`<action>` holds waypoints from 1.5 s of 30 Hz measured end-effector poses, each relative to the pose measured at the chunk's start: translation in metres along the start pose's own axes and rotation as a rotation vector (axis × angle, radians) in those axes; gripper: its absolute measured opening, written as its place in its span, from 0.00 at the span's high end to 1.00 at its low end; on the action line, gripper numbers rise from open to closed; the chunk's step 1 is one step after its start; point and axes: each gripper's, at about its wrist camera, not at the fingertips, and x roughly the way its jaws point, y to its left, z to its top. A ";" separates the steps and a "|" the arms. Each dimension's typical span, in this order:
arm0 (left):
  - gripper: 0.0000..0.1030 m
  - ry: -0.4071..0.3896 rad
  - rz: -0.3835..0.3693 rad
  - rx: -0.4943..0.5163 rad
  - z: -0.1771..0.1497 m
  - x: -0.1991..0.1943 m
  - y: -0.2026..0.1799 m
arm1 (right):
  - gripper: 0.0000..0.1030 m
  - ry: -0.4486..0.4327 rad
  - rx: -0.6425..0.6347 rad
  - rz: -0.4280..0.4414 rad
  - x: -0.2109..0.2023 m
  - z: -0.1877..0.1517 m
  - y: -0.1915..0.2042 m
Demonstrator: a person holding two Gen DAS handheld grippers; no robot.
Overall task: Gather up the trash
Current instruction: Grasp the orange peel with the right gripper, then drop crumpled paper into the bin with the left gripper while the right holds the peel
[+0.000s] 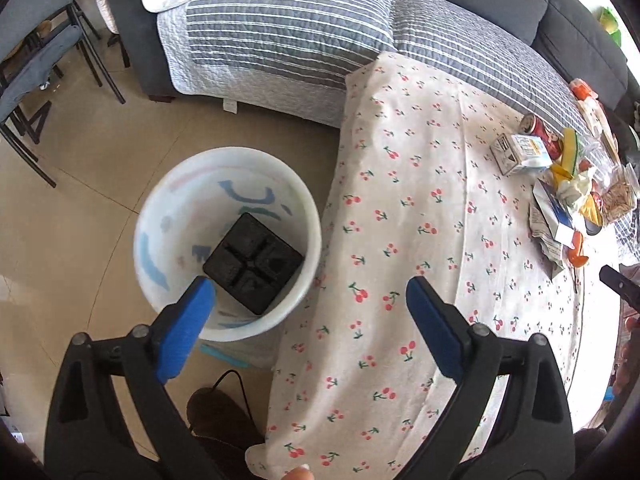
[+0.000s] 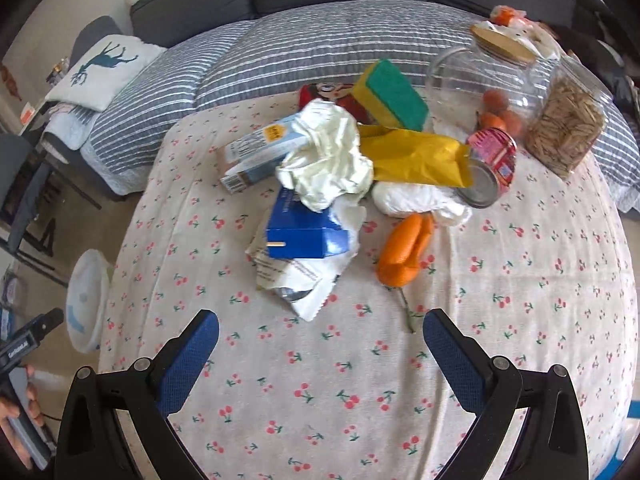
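A white trash bin (image 1: pixel 160 224) stands on the floor left of the table; a black plastic tray (image 1: pixel 252 264) lies inside it. My left gripper (image 1: pixel 310 292) is open and empty, above the bin's right rim and the table edge. My right gripper (image 2: pixel 320 328) is open and empty over the cherry-print tablecloth (image 2: pixel 320 400), short of the trash pile: a blue carton (image 2: pixel 304 236), crumpled white paper (image 2: pixel 328 156), a yellow wrapper (image 2: pixel 416 156), orange peel (image 2: pixel 404 252), a torn foil packet (image 2: pixel 296 284), a milk carton (image 2: pixel 260 152) and a pink can (image 2: pixel 492 160).
A sponge (image 2: pixel 392 92), a clear glass jar (image 2: pixel 472 76) and a jar of sticks (image 2: pixel 564 120) stand behind the pile. A grey sofa with striped cover (image 1: pixel 288 32) runs behind the table. Chairs (image 1: pixel 32 64) stand at far left. The bin also shows in the right wrist view (image 2: pixel 86 300).
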 end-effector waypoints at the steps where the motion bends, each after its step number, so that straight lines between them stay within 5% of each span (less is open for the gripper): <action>1: 0.06 0.010 -0.007 0.009 -0.001 0.002 -0.006 | 0.00 0.016 0.012 0.000 0.005 0.001 -0.005; 14: 0.07 0.067 -0.069 0.056 0.006 0.020 -0.060 | 0.03 0.026 0.105 -0.092 0.033 0.033 -0.050; 25: 0.07 0.073 -0.108 0.089 0.011 0.027 -0.091 | 0.56 0.068 0.078 -0.077 0.070 0.038 -0.053; 26: 0.07 0.074 -0.118 0.089 0.010 0.027 -0.094 | 0.72 0.060 0.061 -0.079 0.068 0.039 -0.051; 29: 0.07 0.072 -0.161 0.098 0.008 0.025 -0.109 | 0.80 0.057 0.079 -0.047 0.062 0.037 -0.055; 36: 0.08 0.012 -0.244 0.198 0.015 0.015 -0.168 | 0.83 0.015 0.133 0.003 0.023 0.025 -0.098; 41: 0.21 -0.011 -0.264 0.298 0.024 0.023 -0.226 | 0.82 0.005 0.157 0.010 0.001 0.009 -0.134; 45: 0.29 -0.001 -0.331 0.272 0.035 0.043 -0.256 | 0.82 0.005 0.153 0.014 -0.009 -0.001 -0.154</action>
